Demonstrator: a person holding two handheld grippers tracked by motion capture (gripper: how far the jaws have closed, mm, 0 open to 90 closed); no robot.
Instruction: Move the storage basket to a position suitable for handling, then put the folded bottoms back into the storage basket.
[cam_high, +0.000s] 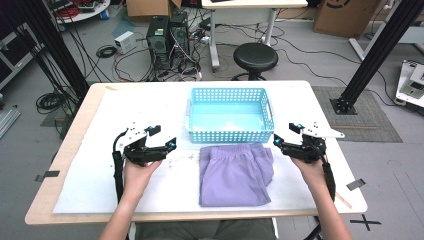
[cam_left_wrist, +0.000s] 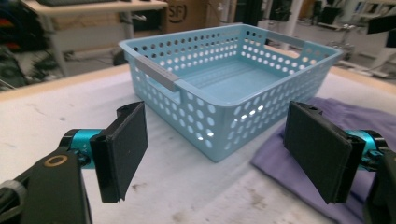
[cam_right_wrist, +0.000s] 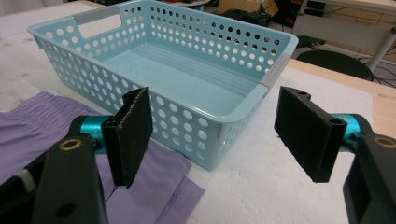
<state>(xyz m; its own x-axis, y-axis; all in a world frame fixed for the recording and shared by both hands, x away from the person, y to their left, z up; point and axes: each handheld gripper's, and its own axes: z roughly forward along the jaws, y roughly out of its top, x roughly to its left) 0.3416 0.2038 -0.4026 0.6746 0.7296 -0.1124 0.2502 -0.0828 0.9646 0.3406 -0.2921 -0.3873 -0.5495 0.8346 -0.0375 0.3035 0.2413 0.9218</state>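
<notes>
- Left tongs (cam_high: 167, 141): held in the person's left hand (cam_high: 141, 169) above the white sheet (cam_high: 95, 165), left of the folded cloth. Jaws stand wide apart with nothing between the pads. In the left gripper view the tongs (cam_left_wrist: 224, 156) frame a near corner of the basket, and nothing lies between pads and basket wall.
- White sheet: covers most of the tabletop (cam_high: 60, 170); faint smudges show on it in the left gripper view.
- Folded purple cloth (cam_high: 235, 172): lies flat on the sheet at the near centre, between the two tongs and clear of both. Its far edge, with a gathered waistband, lies just beside the near wall of the basket; contact cannot be told. In the left gripper view the cloth (cam_left_wrist: 355, 116) sits low at the right, partly behind the right-hand pad.
- Light blue perforated basket (cam_high: 230, 135): stands upright on the sheet beyond the cloth, at the tabletop centre. Interior holds nothing. Grey handle strips mark both short ends (cam_left_wrist: 156, 74).
- Right tongs (cam_high: 278, 141): held in the person's right hand (cam_high: 309, 167), right of the cloth, near the right edge of the sheet. Jaws stand wide apart, holding nothing. In the right gripper view the tongs (cam_right_wrist: 219, 135) face the other near corner of the basket (cam_right_wrist: 205, 126), with the cloth (cam_right_wrist: 159, 182) under the left-hand pad.
- Surroundings beyond the tabletop: black stool (cam_high: 255, 57), computer towers (cam_high: 167, 37) with loose cables on the floor, black frame posts at both sides.
</notes>
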